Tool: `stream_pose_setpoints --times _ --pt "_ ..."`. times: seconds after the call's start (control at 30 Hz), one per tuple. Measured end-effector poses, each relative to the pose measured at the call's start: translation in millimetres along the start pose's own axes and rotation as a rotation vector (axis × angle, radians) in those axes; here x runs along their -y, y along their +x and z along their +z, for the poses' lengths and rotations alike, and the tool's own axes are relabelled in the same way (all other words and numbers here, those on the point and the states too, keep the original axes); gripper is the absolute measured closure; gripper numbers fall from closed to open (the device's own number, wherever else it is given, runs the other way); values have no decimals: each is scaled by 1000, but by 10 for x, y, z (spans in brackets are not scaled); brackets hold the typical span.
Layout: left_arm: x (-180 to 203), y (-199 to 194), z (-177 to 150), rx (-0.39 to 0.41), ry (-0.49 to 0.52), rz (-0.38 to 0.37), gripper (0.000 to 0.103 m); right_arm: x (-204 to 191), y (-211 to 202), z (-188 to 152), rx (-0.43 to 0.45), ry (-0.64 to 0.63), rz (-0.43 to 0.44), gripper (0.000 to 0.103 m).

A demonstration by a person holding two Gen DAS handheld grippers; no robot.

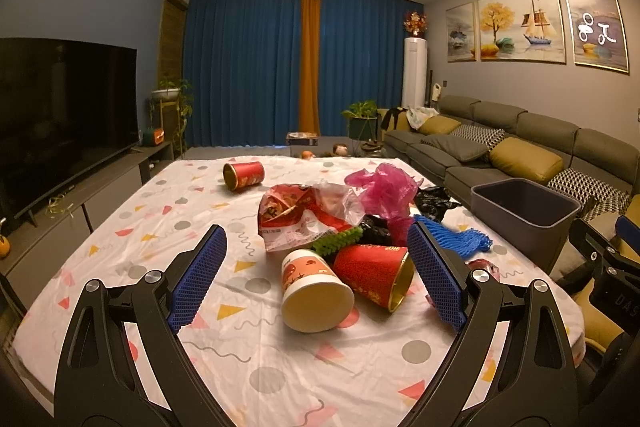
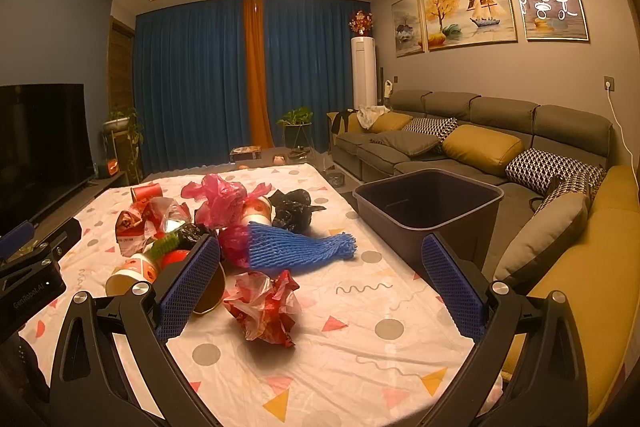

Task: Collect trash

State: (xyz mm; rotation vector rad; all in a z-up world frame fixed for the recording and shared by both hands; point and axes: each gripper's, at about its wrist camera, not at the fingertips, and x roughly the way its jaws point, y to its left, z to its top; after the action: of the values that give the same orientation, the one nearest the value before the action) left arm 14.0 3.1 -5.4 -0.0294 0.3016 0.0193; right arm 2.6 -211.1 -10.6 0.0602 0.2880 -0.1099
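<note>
Trash lies heaped on a patterned tablecloth (image 1: 280, 379). In the left wrist view my left gripper (image 1: 316, 239) is open and empty above a white paper cup (image 1: 312, 291) and a red can (image 1: 376, 273), both on their sides. Behind them lie a red snack bag (image 1: 304, 215), a pink plastic bag (image 1: 384, 187), a black bag (image 1: 434, 201), blue foam netting (image 1: 460, 235) and another red can (image 1: 244, 175). In the right wrist view my right gripper (image 2: 320, 255) is open and empty above a crumpled red wrapper (image 2: 264, 303), near the blue netting (image 2: 296, 245). A dark bin (image 2: 432, 211) stands off the table's right edge.
A grey sofa (image 2: 460, 143) with yellow and patterned cushions runs along the right, close behind the bin. A TV (image 1: 60, 115) on a low cabinet stands at the left. Blue curtains and potted plants are at the far wall. The left gripper's body (image 2: 32, 275) shows at the left edge.
</note>
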Motion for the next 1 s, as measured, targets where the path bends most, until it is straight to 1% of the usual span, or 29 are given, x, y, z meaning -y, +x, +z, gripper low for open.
stream_pose_setpoints --times 1.0 --pt "20 79 -6 -1 4 1 13 -4 143 -49 -27 -5 5 5"
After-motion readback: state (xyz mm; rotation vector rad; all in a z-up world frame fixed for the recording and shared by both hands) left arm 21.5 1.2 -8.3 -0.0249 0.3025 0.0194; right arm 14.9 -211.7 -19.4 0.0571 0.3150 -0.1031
